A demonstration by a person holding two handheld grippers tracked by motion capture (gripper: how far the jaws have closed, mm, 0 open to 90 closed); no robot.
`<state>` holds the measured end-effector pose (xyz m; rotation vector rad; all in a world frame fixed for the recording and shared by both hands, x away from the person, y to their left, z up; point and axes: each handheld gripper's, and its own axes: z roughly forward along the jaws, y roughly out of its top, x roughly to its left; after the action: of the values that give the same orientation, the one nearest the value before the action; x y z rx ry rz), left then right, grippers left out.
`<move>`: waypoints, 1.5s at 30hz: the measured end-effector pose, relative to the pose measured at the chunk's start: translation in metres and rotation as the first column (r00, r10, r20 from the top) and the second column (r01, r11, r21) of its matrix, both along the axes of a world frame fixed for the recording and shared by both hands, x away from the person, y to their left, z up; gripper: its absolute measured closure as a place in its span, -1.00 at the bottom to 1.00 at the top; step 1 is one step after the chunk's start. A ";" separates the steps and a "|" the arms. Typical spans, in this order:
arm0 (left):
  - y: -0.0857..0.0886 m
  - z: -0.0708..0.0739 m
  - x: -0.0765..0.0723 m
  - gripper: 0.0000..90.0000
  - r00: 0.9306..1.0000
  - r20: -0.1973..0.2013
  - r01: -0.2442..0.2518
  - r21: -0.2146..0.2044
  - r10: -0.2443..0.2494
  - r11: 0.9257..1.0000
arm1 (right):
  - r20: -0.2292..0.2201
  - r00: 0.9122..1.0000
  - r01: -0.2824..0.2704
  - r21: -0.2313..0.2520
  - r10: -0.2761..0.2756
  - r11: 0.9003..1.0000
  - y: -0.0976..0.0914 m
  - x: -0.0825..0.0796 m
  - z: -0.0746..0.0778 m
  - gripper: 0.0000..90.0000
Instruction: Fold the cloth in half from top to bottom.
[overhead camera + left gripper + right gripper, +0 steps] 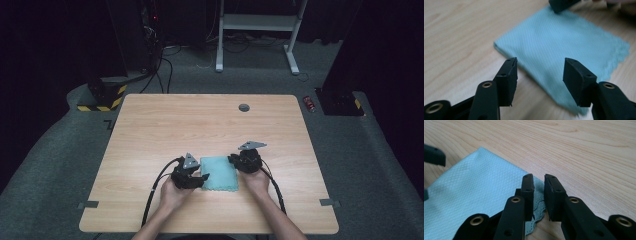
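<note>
A folded teal cloth (219,173) lies flat on the wooden table (200,120) near its front edge. My left gripper (200,179) is at the cloth's left edge, low over the wood. In the left gripper view the jaws of that gripper (540,67) stand wide open, with the near edge of the cloth (564,42) lying between and beyond them, untouched. My right gripper (235,161) is at the cloth's right edge. In the right gripper view a narrow gap parts its jaws (539,182) over the scalloped edge of the cloth (474,195); nothing is pinched.
A round cable hole (244,107) sits near the table's far edge. Tape tabs (87,204) mark the front corners. On the floor beyond are a red can (310,103), a white desk frame (257,30) and a yellow-black striped base (102,97).
</note>
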<state>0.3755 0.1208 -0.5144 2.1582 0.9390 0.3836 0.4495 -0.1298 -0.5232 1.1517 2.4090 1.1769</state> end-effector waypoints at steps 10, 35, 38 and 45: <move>0.012 -0.005 -0.027 -0.04 0.999 0.046 -0.009 0.036 0.008 0.999 | 0.012 1.000 -0.004 -0.015 0.004 1.000 0.001 -0.001 0.000 0.73; 0.067 0.002 -0.013 -0.07 0.987 0.006 -0.159 -0.153 0.161 0.975 | 0.080 0.996 0.027 0.010 -0.028 1.000 -0.039 -0.021 0.024 0.46; 0.070 0.004 -0.012 -0.08 0.985 0.007 -0.168 -0.166 0.172 0.972 | 0.095 0.995 0.038 0.022 -0.040 0.999 -0.046 -0.025 0.029 0.45; 0.075 0.007 -0.012 -0.09 0.982 0.019 -0.184 -0.174 0.190 0.967 | 0.121 0.991 0.057 0.043 -0.061 0.997 -0.060 -0.033 0.036 0.44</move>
<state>0.3633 0.1960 -0.5073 1.9079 1.1180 0.4152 0.4166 -0.1902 -0.4869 1.1200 2.2563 1.2432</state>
